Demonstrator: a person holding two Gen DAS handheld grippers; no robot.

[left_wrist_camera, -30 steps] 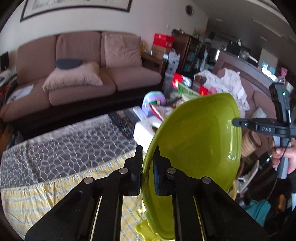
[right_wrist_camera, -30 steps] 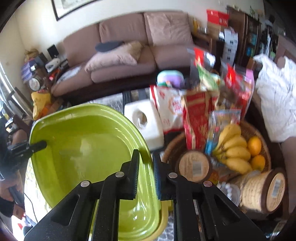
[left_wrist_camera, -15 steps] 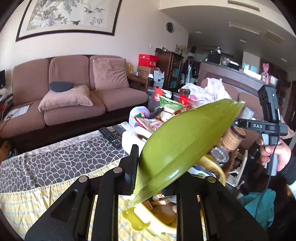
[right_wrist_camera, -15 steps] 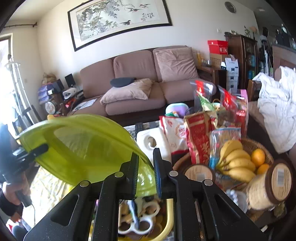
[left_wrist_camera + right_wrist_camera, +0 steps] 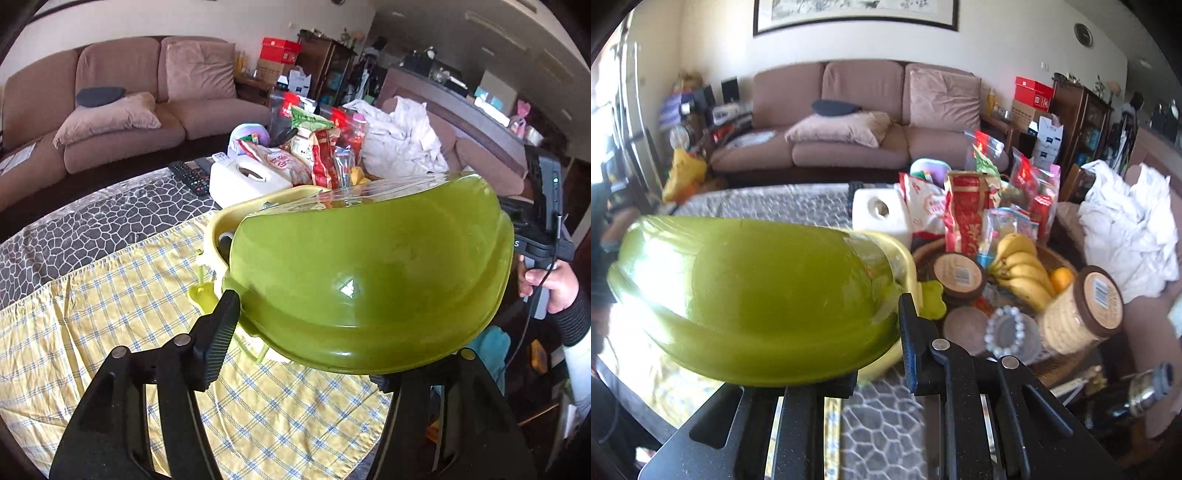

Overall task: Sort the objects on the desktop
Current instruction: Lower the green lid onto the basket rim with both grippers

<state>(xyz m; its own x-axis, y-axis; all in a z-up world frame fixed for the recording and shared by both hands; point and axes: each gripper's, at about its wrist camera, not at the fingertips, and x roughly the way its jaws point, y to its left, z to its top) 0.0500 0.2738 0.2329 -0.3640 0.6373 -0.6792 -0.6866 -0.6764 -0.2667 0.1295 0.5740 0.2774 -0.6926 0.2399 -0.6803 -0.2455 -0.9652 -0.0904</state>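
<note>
A translucent green domed lid point(image 5: 369, 273) lies tilted, dome up, over a pale yellow container point(image 5: 236, 218) on the table. My left gripper point(image 5: 299, 354) is at the lid's near rim. Its jaws are opening: the left finger point(image 5: 218, 332) stands clear of the rim and the other finger is hidden under the lid. In the right wrist view my right gripper point(image 5: 881, 343) is shut on the green lid point(image 5: 757, 295) at its right edge, beside the yellow container's rim point(image 5: 905, 258). A person's hand point(image 5: 554, 280) holds that gripper.
A yellow checked cloth point(image 5: 110, 314) covers the near table. Behind the container stand a white tissue box point(image 5: 247, 177), a remote point(image 5: 192, 177) and snack bags point(image 5: 321, 147). To the right are a basket with bananas point(image 5: 1019, 266), biscuit jars point(image 5: 1082, 310) and a bottle point(image 5: 1148, 384).
The lid has swung from nearly upright to dome-up over the yellow container and has come down. My left jaws, shut on its rim before, have spread apart. The right grip holds.
</note>
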